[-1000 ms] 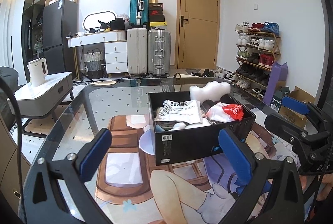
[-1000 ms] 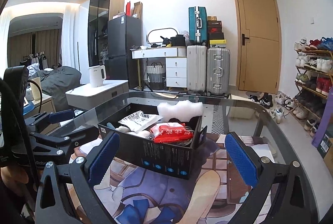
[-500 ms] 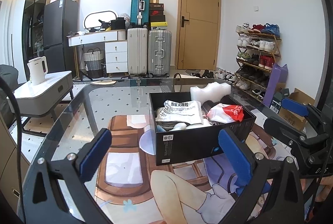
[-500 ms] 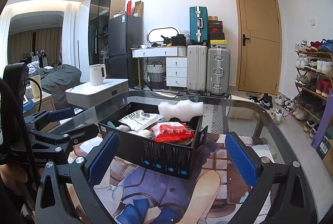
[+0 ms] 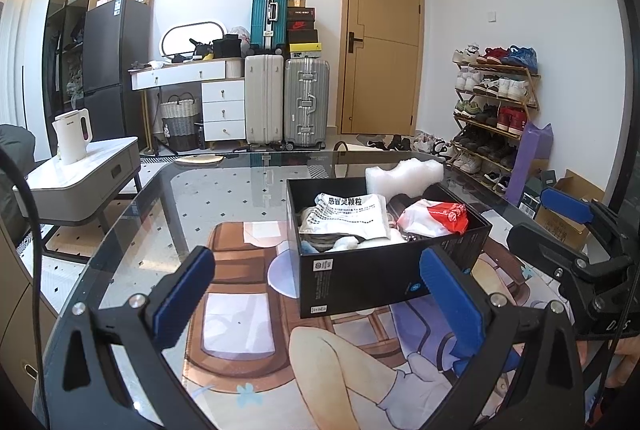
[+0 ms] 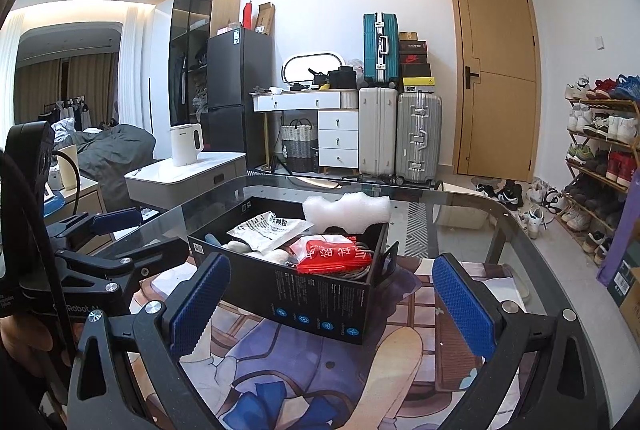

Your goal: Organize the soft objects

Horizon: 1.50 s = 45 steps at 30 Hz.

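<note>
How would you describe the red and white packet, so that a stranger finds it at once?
On the glass table stands an open black box full of soft things. The red and white packet lies on top at its right side, beside the white printed pouch. Only it is bright red with white characters.

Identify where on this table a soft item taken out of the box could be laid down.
Free: the printed mat and glass table left of the black box, and the mat strip between box and right gripper. Crowded: inside the box, around the white foam and red-and-white bag.
</note>
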Each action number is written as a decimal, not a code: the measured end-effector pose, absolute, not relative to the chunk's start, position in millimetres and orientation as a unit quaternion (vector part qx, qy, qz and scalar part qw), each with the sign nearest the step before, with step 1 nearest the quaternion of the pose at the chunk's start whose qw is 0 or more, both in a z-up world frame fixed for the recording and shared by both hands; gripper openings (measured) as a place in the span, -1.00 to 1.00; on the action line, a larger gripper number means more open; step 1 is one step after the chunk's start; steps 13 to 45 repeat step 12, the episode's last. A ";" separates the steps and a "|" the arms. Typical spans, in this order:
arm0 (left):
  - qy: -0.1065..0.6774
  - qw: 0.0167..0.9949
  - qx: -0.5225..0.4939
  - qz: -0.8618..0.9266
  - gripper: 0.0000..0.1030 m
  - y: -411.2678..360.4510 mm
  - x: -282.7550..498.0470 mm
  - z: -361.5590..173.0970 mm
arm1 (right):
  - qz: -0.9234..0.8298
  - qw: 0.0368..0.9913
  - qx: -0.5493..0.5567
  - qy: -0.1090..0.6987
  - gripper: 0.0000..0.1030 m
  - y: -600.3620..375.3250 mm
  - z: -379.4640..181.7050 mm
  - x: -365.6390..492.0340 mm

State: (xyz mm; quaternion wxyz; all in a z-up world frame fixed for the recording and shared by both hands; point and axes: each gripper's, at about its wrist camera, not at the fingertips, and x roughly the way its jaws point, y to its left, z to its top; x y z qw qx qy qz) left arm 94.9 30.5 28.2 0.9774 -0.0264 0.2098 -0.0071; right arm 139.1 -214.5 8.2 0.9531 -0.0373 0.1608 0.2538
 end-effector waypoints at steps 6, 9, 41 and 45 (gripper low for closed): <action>0.210 0.977 -0.028 -0.007 1.00 31.0 94.9 28.2 | 0.253 0.953 -0.038 0.161 0.99 -215.4 7.8 138.8; 0.210 0.977 -0.031 -0.006 1.00 32.1 94.6 28.5 | 0.253 0.953 -0.038 0.161 0.99 -215.3 7.9 138.9; 0.212 0.977 -0.034 -0.004 1.00 32.9 94.8 28.4 | 0.252 0.954 -0.038 0.161 0.99 -216.2 8.5 138.0; 0.212 0.977 -0.034 -0.004 1.00 32.9 94.8 28.4 | 0.252 0.954 -0.038 0.161 0.99 -216.2 8.5 138.0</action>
